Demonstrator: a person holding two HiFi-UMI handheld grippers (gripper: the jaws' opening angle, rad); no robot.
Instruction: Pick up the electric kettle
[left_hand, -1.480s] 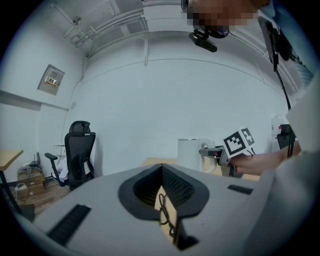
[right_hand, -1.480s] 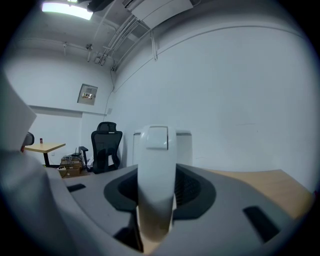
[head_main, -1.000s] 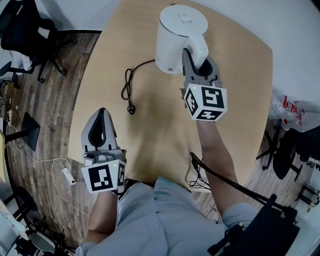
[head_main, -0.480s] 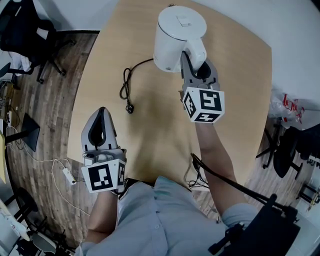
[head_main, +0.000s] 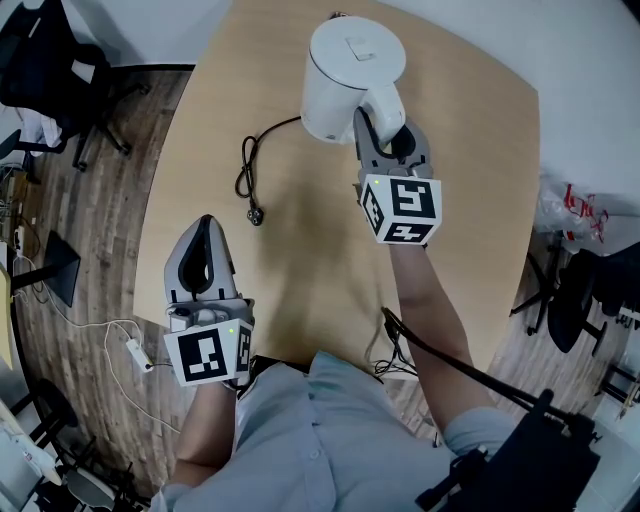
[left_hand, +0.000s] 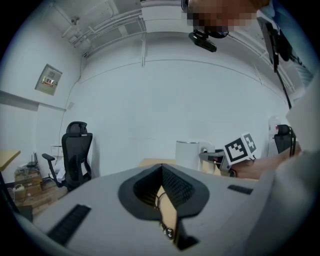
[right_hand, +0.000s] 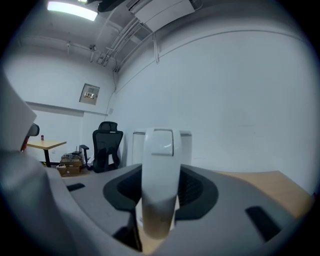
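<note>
The white electric kettle (head_main: 350, 70) stands on the wooden table (head_main: 300, 270) at its far side, with its handle (head_main: 385, 105) turned toward me. My right gripper (head_main: 388, 128) reaches level around that handle. In the right gripper view the handle (right_hand: 161, 175) stands upright between the two dark pads, and the jaws are opening with ribbed pad surface showing on both sides. The kettle body (right_hand: 186, 145) rises behind it. My left gripper (head_main: 204, 228) rests near the table's front left edge, shut and empty. From there the kettle (left_hand: 187, 154) is seen far off.
A black power cord (head_main: 252, 170) runs from the kettle's base and ends in a plug (head_main: 257, 215) on the table. Office chairs stand on the floor at the left (head_main: 45, 70) and right (head_main: 575, 300). A power strip (head_main: 135, 350) lies on the floor.
The kettle, the table and my right gripper sit slightly farther left in the head view. My left gripper has kept its place.
</note>
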